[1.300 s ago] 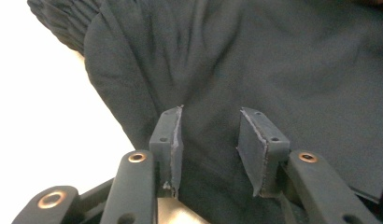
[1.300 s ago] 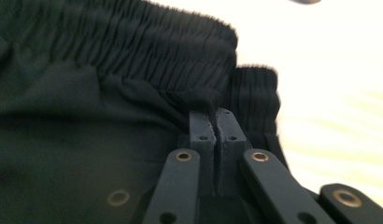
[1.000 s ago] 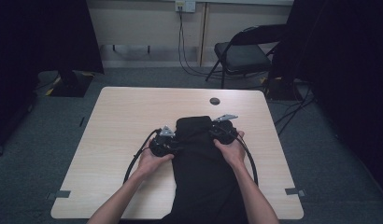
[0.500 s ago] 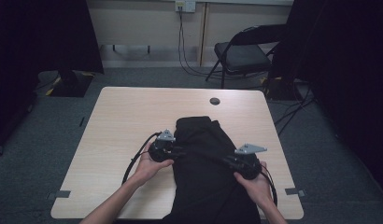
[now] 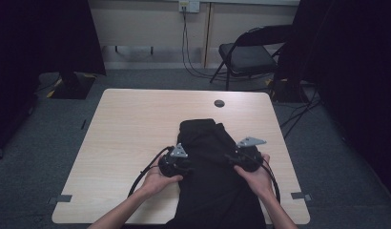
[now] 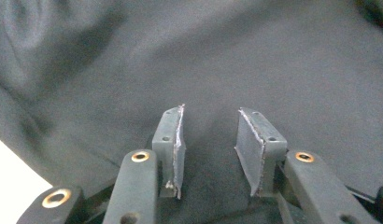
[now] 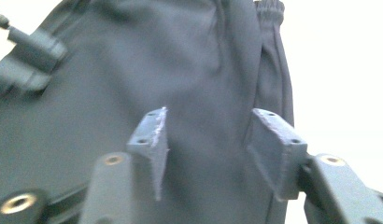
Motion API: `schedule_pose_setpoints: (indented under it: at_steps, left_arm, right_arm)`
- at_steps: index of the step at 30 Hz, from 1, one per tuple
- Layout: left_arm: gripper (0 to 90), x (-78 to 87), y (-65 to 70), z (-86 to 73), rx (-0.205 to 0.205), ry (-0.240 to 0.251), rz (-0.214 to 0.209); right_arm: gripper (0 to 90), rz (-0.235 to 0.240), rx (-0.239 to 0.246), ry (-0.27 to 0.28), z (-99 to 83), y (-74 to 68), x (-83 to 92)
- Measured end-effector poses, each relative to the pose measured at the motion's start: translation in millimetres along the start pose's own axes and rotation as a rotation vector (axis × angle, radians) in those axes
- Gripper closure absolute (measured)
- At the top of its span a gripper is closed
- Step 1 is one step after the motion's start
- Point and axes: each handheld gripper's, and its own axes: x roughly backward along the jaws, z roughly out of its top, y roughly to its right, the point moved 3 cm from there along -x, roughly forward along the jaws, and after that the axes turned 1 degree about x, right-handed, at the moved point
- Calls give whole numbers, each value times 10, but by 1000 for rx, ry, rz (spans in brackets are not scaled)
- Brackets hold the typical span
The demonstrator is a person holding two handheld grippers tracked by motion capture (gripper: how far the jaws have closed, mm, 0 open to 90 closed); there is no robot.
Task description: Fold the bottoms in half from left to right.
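Observation:
A black garment (image 5: 210, 171) with an elastic waistband (image 7: 269, 9) lies lengthwise on the light wooden table (image 5: 131, 124) and runs off its near edge. My left gripper (image 5: 188, 164) sits at the cloth's left edge and points inward. Its jaws (image 6: 210, 135) have just been opening; they stand apart over flat cloth (image 6: 227, 60) and pinch nothing. My right gripper (image 5: 228, 157) is at the right side, facing the left one. Its jaws (image 7: 210, 140) have also just been opening and stand wide, with the garment (image 7: 180, 60) beneath them and nothing gripped.
A small round cable port (image 5: 219, 103) sits near the table's far edge. A black folding chair (image 5: 248, 55) stands behind the table at the right, with cables on the floor. Bare tabletop lies left of the garment.
My right hand has slid along the garment's right side toward the near edge. My left hand has come a little nearer too. The cloth's far end looks narrower.

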Motion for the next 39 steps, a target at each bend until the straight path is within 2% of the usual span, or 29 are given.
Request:
schedule_pose_setpoints:
  at_steps: [1,2,3,4,5,6,7,8,10,12,13,15,16,17,18,19,21,22,24,25,26,27,29,30,33,35,37,38,39]
  left_arm:
    - [616,10,-2,-18,24,11,-8]
    - [616,10,-2,-18,24,11,-8]
    - [616,19,7,-25,15,7,-7]
    - [616,43,23,-37,10,-4,-12]
    - [617,67,36,-52,2,-16,-10]
    - [619,67,36,-52,2,-16,-10]
    - [619,85,49,-66,-10,-23,-6]
    - [621,106,51,-80,-16,-29,-3]
    - [641,137,37,-108,-4,-26,0]
    - [648,159,25,-125,-1,-28,-4]
    - [649,176,25,-137,-24,-35,15]
    - [663,179,12,-139,-22,-34,15]
    - [665,174,-3,-134,-7,-29,15]
    - [671,174,-3,-134,-7,-29,15]
    - [671,167,-5,-128,-9,-27,21]
    - [671,155,-20,-111,-5,-31,31]
    - [671,146,-36,-98,-6,-33,40]
    - [671,126,-61,-78,-4,-31,59]
    - [671,123,-65,-75,-4,-30,66]
    - [635,121,-57,-77,5,-26,63]
    - [615,132,-24,-89,-20,-37,59]
    - [603,132,-24,-89,-20,-37,59]
    - [598,156,-11,-108,-9,-38,30]
    - [597,156,-11,-108,-9,-38,30]
    - [597,195,24,-153,17,-29,-17]
    - [597,226,87,-174,8,-50,-28]
    - [596,272,162,-202,-2,-80,-49]
    - [588,272,162,-202,-2,-80,-49]
    - [580,320,226,-231,-19,-110,-80]
  right_arm:
    - [469,6,-19,3,46,46,-96]
    - [488,12,-42,6,73,82,-190]
    - [488,12,-42,6,73,82,-190]
    - [482,15,-48,-16,87,95,-362]
    - [482,24,-49,-30,84,84,-416]
    - [482,9,-37,-59,69,61,-488]
    - [482,9,-37,-59,69,61,-488]
    - [476,-4,-28,-83,47,48,-536]
    - [484,34,-71,-67,10,29,-561]
    - [489,44,-57,-63,-40,-24,-503]
    - [494,44,-49,-76,-58,-43,-468]
    - [498,41,-39,-87,-75,-57,-435]
    - [490,13,-14,-113,-105,-84,-352]
    - [490,13,-14,-113,-105,-84,-352]
    - [479,16,6,-101,-117,-114,-298]
    - [466,30,9,-67,-114,-193,-154]
    - [461,35,17,-62,-97,-235,-88]
    - [444,53,26,-40,-68,-285,9]
    - [442,67,24,-44,-74,-299,31]
    - [430,63,42,-71,-146,-314,14]
    - [431,65,44,-83,-203,-314,-6]
    - [431,65,44,-83,-203,-314,-6]
    - [436,65,42,-117,-356,-317,-27]
    - [436,65,42,-117,-356,-317,-27]
    - [438,95,25,-115,-446,-369,54]
    - [438,107,19,-107,-504,-434,112]
    - [438,129,32,-122,-554,-529,194]
    - [437,138,36,-132,-582,-587,243]
    - [438,153,45,-144,-613,-646,295]
